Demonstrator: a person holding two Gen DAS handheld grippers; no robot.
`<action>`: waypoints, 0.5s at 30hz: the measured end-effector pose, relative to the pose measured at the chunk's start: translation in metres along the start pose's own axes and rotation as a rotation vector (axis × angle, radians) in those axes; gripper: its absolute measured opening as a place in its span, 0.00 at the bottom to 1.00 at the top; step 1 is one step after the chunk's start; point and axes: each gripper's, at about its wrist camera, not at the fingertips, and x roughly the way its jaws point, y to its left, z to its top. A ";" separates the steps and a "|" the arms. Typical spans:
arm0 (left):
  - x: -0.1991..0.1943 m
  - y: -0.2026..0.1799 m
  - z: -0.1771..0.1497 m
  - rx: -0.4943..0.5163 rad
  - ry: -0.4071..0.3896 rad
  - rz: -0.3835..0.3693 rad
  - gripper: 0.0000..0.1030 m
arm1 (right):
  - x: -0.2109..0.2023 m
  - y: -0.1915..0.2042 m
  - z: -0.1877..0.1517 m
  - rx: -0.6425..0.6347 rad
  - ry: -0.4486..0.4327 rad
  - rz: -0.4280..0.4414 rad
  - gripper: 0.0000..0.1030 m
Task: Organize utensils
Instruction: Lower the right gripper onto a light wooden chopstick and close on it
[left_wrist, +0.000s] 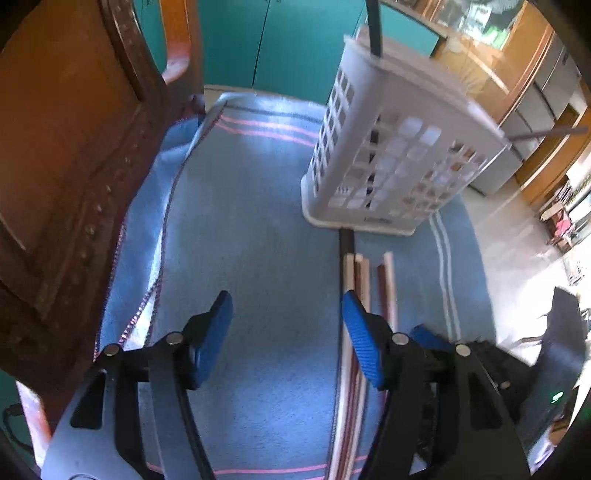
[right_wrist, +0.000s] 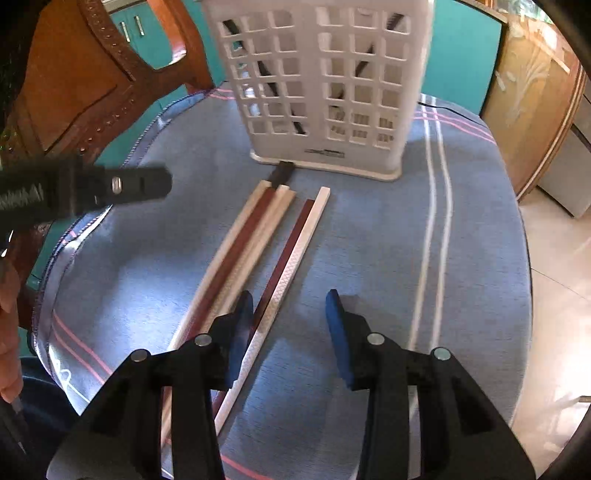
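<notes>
blue striped cloth (right_wrist: 369, 240) covers the worktop, and the long cream-and-maroon utensil sticks (right_wrist: 258, 236) lie just before the white lattice plastic caddy (right_wrist: 321, 85). both tools stand apart, empty: left tool (left_wrist: 286, 332) beside the sticks, right tool (right_wrist: 290, 325) over one. best straddle a single stick squarely. only the right view shows the sticks' full run; the left shows handles rising from the caddy.

bright daylight, probably from the right; glare washes out the floor (left_wrist: 517, 236), motion blur on the basket (left_wrist: 391, 147), heavy fisheye warp at edges.
</notes>
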 end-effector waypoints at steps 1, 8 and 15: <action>0.003 0.000 0.001 0.004 0.006 0.004 0.61 | 0.000 -0.002 0.000 0.001 0.002 -0.008 0.40; 0.019 -0.017 -0.012 0.091 0.055 -0.021 0.61 | -0.013 -0.050 0.005 0.129 -0.001 -0.053 0.40; 0.038 -0.039 -0.022 0.151 0.093 -0.009 0.46 | -0.029 -0.092 0.001 0.301 -0.066 -0.017 0.41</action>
